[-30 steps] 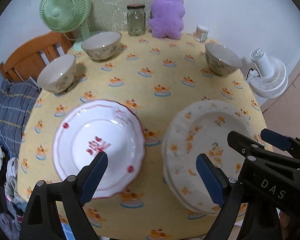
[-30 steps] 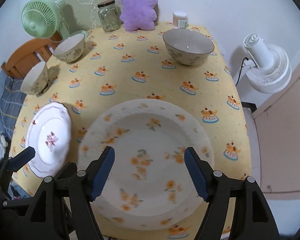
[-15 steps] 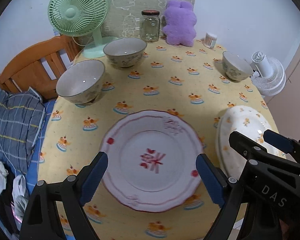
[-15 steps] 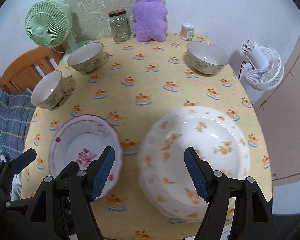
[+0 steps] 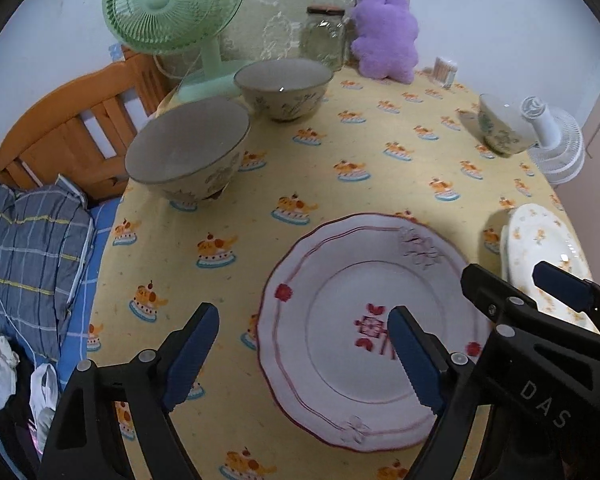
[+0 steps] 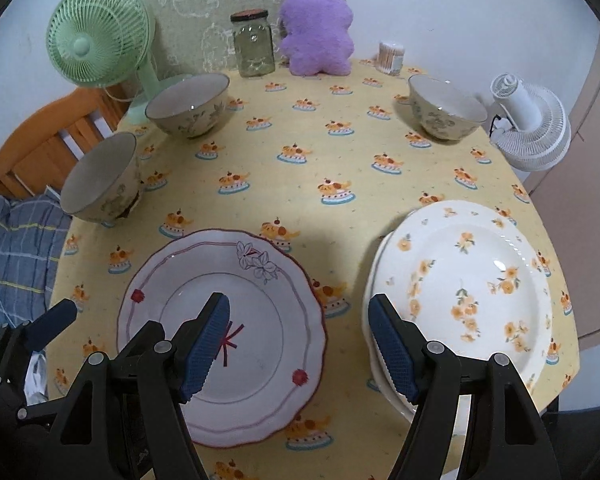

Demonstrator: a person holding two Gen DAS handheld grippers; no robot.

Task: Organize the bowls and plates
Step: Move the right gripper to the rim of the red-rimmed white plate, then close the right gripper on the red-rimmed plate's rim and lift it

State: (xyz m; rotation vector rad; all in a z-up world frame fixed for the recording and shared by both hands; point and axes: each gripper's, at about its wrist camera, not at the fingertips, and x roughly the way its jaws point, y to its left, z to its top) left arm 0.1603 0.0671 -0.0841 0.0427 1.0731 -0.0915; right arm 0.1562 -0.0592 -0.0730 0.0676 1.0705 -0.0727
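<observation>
A white plate with red trim (image 5: 364, 328) (image 6: 224, 336) lies at the table's front. A stack of orange-flowered plates (image 5: 540, 256) (image 6: 464, 296) lies to its right. Three floral bowls stand on the table: one front left (image 5: 188, 152) (image 6: 100, 178), one back left (image 5: 284, 88) (image 6: 188, 104), one back right (image 5: 504, 128) (image 6: 446, 108). My left gripper (image 5: 300, 356) is open and empty, above the red-trim plate's left edge. My right gripper (image 6: 300, 352) is open and empty, above the gap between the two plates.
The round table has a yellow patterned cloth (image 6: 300, 184). At the back stand a green fan (image 6: 100, 40), a glass jar (image 6: 256, 44), a purple plush toy (image 6: 316, 28) and a cotton swab pot (image 6: 390, 56). A white fan (image 6: 532, 124) is right, a wooden chair (image 5: 72, 136) left.
Both grippers have swung left and pulled back. The red-trim plate and left bowls now fill more of each view. The flowered plates have slid to the right. Nothing was grasped.
</observation>
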